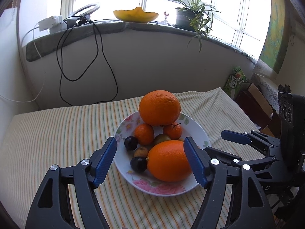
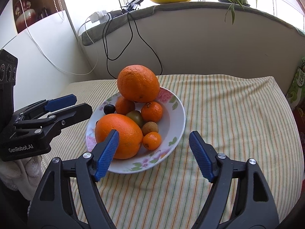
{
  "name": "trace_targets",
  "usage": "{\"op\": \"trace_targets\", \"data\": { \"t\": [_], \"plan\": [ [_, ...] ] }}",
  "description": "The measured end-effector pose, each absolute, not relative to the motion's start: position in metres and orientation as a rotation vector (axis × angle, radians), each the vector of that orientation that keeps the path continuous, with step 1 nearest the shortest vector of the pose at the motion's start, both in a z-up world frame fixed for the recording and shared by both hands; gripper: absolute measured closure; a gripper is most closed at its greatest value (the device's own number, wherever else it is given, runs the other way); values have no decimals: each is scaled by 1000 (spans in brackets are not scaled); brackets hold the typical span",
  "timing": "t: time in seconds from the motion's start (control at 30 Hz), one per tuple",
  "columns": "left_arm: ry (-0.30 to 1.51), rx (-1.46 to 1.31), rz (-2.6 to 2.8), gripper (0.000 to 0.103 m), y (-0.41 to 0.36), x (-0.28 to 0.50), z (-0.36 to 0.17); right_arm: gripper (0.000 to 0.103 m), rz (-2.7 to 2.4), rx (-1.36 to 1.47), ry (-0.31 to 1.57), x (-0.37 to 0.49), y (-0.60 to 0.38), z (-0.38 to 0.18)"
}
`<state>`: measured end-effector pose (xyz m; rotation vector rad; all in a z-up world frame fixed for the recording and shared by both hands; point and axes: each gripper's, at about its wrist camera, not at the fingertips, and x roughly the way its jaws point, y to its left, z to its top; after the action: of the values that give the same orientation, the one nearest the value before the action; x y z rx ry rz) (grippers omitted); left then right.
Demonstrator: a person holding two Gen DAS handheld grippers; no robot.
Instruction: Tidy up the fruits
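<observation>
Striped, rumpled cloth (image 2: 228, 114) covers the table under both grippers. Left gripper (image 1: 150, 160) spread wide, empty; its ribbed blue pads (image 1: 103, 162) flank the near side of the floral plate (image 1: 152, 188), the right-hand pad hiding part of the near orange (image 1: 167, 162). Right gripper (image 2: 153, 154) likewise released, holding nothing; its left-hand pad overlaps that orange. Beyond: glossy dark plums (image 1: 138, 164), small mandarins (image 1: 144, 134), a rough brown fruit (image 2: 150, 128), a greenish one half buried. Farthest, a dimpled large orange (image 1: 159, 107) sits atop the pile.

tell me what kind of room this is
Probably a lived-in home room: a striped cloth covers the table, a potted plant stands on the window sill, and a floral plate holds fruit.
</observation>
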<state>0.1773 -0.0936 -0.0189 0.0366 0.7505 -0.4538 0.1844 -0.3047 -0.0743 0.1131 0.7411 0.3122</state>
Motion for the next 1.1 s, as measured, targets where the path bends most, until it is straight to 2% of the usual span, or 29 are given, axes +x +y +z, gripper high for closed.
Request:
{"op": "trace_targets", "data": {
  "t": [0.07, 0.43, 0.77, 0.97, 1.1],
  "plan": [
    [757, 35, -440, 26, -92, 176, -20, 19, 303, 112, 729, 181, -305, -71],
    [748, 15, -391, 26, -77, 158, -17, 18, 213, 78, 691, 163, -303, -54],
    [704, -7, -355, 26, -65, 131, -8, 6, 181, 52, 629, 137, -297, -36],
    [675, -26, -342, 26, -60, 112, -1, 5, 171, 51, 595, 120, -294, -26],
    [663, -17, -320, 26, -58, 98, 1, 0, 174, 68, 582, 109, -294, -22]
  ]
}}
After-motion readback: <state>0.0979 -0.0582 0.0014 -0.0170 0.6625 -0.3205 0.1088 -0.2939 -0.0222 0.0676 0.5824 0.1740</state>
